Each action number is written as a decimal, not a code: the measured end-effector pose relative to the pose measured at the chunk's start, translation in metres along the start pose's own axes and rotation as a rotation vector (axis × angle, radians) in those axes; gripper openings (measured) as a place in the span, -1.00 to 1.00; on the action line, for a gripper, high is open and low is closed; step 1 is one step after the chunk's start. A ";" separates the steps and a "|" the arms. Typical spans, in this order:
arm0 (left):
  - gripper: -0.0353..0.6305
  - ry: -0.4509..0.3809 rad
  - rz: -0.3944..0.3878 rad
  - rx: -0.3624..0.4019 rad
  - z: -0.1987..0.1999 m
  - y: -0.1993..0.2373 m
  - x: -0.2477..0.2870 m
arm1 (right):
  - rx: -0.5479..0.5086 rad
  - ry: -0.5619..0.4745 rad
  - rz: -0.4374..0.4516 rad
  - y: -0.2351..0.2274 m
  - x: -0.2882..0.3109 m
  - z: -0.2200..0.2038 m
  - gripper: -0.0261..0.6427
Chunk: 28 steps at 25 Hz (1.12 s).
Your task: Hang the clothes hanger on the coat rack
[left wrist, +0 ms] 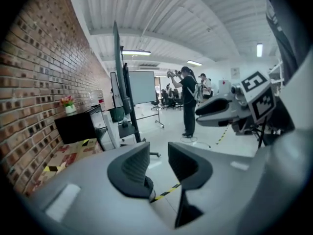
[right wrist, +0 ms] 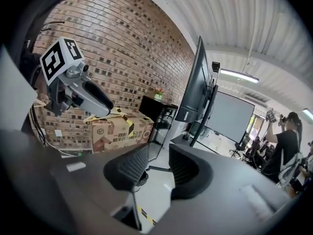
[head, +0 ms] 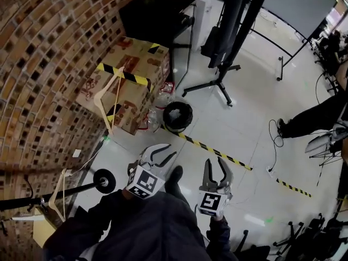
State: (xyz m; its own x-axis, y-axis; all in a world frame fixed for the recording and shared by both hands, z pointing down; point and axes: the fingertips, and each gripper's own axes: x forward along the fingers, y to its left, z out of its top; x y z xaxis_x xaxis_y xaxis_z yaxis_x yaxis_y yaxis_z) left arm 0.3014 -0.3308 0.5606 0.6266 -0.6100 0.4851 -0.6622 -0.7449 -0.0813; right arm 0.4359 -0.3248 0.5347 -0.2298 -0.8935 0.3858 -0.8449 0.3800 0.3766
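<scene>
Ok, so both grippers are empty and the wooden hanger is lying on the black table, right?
Not quite. The wooden hanger lies on the taped cardboard box, not on the black table; the head view shows this. The left gripper and right gripper are indeed empty, jaws apart.

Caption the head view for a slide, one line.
Left gripper and right gripper open and empty; wooden hanger rests on the cardboard box.

Lower centre: my dark sleeves (head: 109,224); my left gripper (head: 165,155) and right gripper (head: 214,164), pale grey, each bearing a black-and-white square-marker cube (head: 144,182).
</scene>
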 end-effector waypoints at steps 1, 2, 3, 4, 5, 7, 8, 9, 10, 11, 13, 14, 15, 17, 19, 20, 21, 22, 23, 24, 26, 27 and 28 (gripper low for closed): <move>-0.53 0.003 0.015 -0.007 0.003 0.007 0.006 | -0.005 -0.008 0.012 -0.006 0.013 0.003 -0.51; -0.53 0.005 0.029 -0.016 0.006 0.015 0.011 | -0.005 -0.014 0.023 -0.009 0.026 0.007 -0.51; -0.53 0.005 0.042 -0.026 0.009 0.023 0.015 | -0.006 -0.019 0.038 -0.011 0.038 0.010 -0.51; -0.53 0.003 0.056 -0.035 0.011 0.032 0.018 | -0.016 -0.020 0.056 -0.011 0.051 0.012 -0.51; -0.53 0.006 0.068 -0.045 0.009 0.040 0.020 | -0.029 -0.016 0.077 -0.010 0.063 0.014 -0.51; -0.53 0.024 0.097 -0.076 -0.003 0.060 0.021 | -0.039 -0.003 0.115 -0.003 0.088 0.017 -0.51; -0.53 0.030 0.113 -0.091 -0.008 0.072 0.021 | -0.040 -0.005 0.131 0.002 0.100 0.022 -0.51; -0.53 0.033 0.128 -0.106 -0.012 0.084 0.022 | -0.049 -0.011 0.147 0.006 0.112 0.030 -0.51; -0.53 0.032 0.142 -0.122 -0.015 0.097 0.024 | -0.071 -0.020 0.165 0.010 0.125 0.040 -0.51; -0.53 0.031 0.153 -0.136 -0.019 0.110 0.026 | -0.104 -0.027 0.183 0.013 0.138 0.050 -0.51; -0.53 0.037 0.169 -0.159 -0.027 0.139 0.027 | -0.150 -0.037 0.213 0.023 0.164 0.071 -0.51; -0.53 0.039 0.181 -0.172 -0.031 0.154 0.027 | -0.161 -0.047 0.228 0.028 0.177 0.083 -0.51; -0.53 0.035 0.200 -0.186 -0.033 0.169 0.025 | -0.171 -0.061 0.245 0.034 0.189 0.096 -0.51; -0.53 0.014 0.254 -0.208 -0.034 0.203 0.017 | -0.202 -0.092 0.284 0.049 0.216 0.124 -0.51; -0.53 0.000 0.311 -0.227 -0.038 0.234 0.006 | -0.230 -0.128 0.329 0.068 0.241 0.150 -0.51; -0.53 -0.003 0.337 -0.236 -0.042 0.247 -0.001 | -0.245 -0.146 0.353 0.080 0.252 0.161 -0.51; -0.53 -0.002 0.361 -0.244 -0.047 0.260 -0.008 | -0.262 -0.161 0.378 0.093 0.262 0.172 -0.51; -0.53 0.003 0.386 -0.253 -0.054 0.272 -0.017 | -0.281 -0.174 0.405 0.107 0.271 0.182 -0.51; -0.53 0.009 0.413 -0.267 -0.062 0.283 -0.026 | -0.300 -0.187 0.435 0.121 0.279 0.192 -0.51; -0.53 0.016 0.443 -0.285 -0.071 0.293 -0.035 | -0.319 -0.200 0.467 0.136 0.287 0.202 -0.51; -0.53 0.034 0.510 -0.334 -0.090 0.310 -0.054 | -0.353 -0.229 0.538 0.166 0.301 0.221 -0.51; -0.53 0.044 0.546 -0.365 -0.100 0.317 -0.064 | -0.370 -0.246 0.577 0.181 0.307 0.230 -0.51; -0.53 0.056 0.582 -0.401 -0.110 0.322 -0.073 | -0.387 -0.263 0.618 0.196 0.313 0.238 -0.51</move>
State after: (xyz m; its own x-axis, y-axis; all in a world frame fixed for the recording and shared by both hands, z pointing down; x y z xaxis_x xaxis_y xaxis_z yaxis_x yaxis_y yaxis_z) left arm -0.0028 -0.4965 0.5952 0.1102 -0.8558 0.5055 -0.9902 -0.1387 -0.0190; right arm 0.0834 -0.5866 0.5287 -0.7525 -0.5011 0.4273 -0.3081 0.8414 0.4440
